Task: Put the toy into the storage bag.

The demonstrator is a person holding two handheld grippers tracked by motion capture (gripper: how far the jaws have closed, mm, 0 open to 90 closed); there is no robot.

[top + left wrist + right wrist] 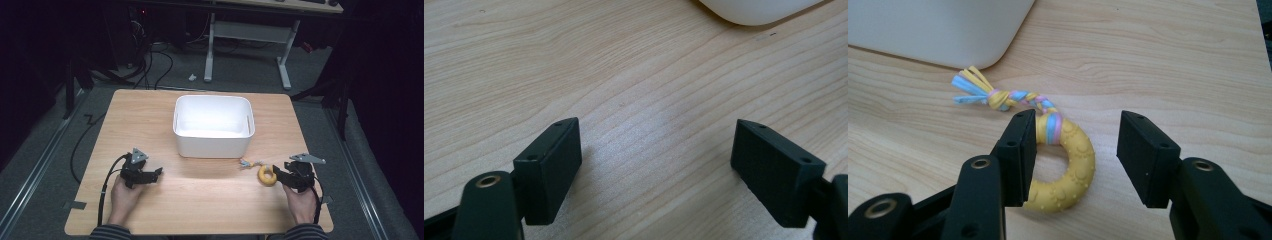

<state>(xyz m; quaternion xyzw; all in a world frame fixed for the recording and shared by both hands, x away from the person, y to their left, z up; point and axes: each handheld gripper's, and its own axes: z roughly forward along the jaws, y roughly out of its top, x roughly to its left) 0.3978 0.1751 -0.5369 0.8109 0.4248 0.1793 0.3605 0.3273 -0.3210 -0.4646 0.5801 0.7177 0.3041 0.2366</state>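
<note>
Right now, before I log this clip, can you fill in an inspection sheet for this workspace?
Surface: wooden table, bare grain, no spills seen.
Job's things: yellow ring toy with braided rope tail, lying on the table; white bin, nothing seen inside.
Clutter: nothing seen.
Grippers: left tongs open over bare wood; right tongs open, ring's right arc between the jaws, gap at the right jaw.
Cables: one trails from each, off the near edge.
Surroundings: dark room, desk frame and floor cables behind.
</note>
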